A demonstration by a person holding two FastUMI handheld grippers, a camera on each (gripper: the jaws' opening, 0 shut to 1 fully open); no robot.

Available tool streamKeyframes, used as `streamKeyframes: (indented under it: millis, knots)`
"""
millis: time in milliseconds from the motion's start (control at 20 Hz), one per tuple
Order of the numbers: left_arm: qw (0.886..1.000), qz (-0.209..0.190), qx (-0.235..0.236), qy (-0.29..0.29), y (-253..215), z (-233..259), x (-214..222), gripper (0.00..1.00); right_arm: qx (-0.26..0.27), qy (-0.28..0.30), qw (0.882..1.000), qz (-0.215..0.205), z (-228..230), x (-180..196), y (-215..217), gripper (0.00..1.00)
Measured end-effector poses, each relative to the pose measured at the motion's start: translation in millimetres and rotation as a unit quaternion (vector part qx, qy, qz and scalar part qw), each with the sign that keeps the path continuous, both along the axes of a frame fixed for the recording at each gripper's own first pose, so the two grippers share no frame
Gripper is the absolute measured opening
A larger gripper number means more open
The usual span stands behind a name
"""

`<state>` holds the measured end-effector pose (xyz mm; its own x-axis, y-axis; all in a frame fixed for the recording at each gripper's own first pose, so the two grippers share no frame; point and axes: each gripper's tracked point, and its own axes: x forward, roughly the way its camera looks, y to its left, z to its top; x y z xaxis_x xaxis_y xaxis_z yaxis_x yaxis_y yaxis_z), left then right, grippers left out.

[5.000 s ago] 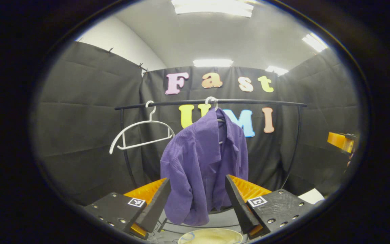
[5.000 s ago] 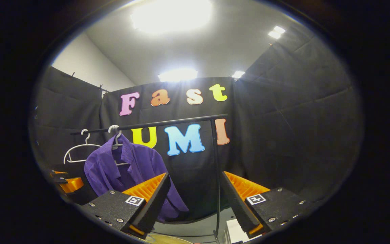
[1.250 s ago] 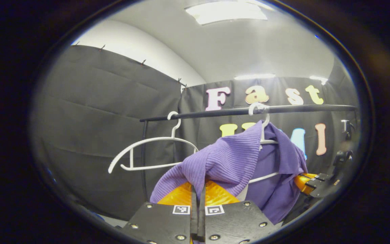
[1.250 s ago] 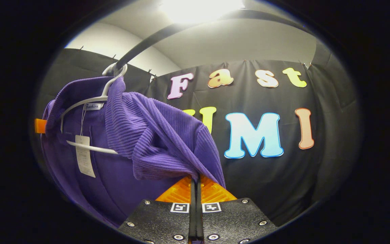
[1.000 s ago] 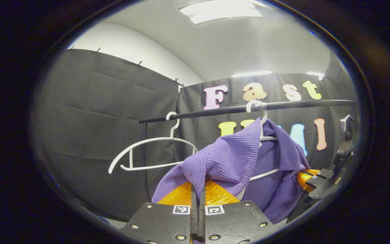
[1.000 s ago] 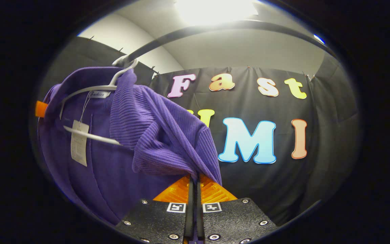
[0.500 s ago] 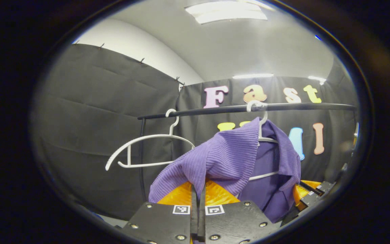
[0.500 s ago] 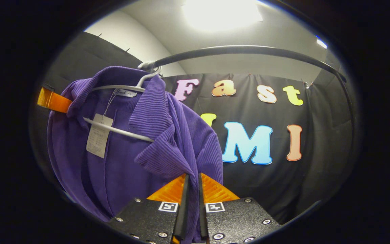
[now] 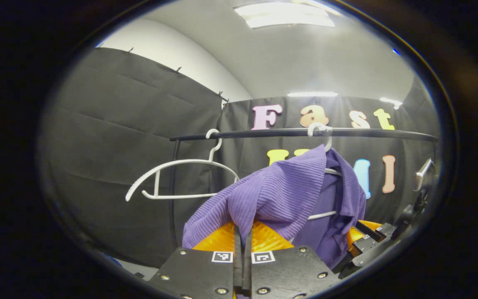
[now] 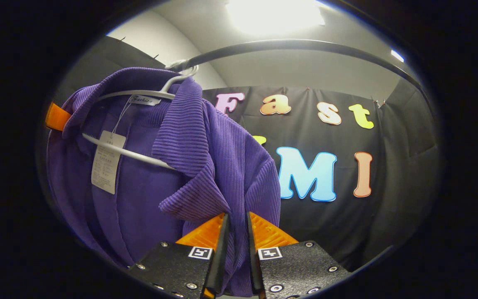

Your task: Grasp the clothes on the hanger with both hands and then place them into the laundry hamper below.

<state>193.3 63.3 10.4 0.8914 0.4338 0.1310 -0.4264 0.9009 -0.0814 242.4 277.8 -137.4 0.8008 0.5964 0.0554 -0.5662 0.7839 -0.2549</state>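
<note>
While hanging, purple shirt (image 9: 288, 191) pinched by left jaws, right jaws narrowly parted around fabric.

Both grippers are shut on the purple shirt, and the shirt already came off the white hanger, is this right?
Not quite. The left gripper and right gripper do pinch the purple shirt, but the right gripper view shows it still draped on its white hanger.

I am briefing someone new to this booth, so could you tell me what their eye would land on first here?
The purple shirt draws the eye first, draped on a white hanger that hooks over the black rail. Both tongs pinch its fabric: the left tongs at one shoulder, the right tongs at the other side. An empty white hanger hangs on the rail to the shirt's left in the left gripper view.
</note>
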Motion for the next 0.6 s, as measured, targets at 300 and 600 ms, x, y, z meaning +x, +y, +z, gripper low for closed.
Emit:
streamKeyframes:
  millis: [300,600]
  knots:
    - [0.999,-0.045,0.007,0.012,-11,-2,3,0.01,-0.017,0.026,0.998,0.045,-16,13,30,0.28]
    - [0.998,-0.056,0.025,0.008,-20,9,0,0.0,0.013,0.079,0.995,0.067,-7,17,21,0.0]
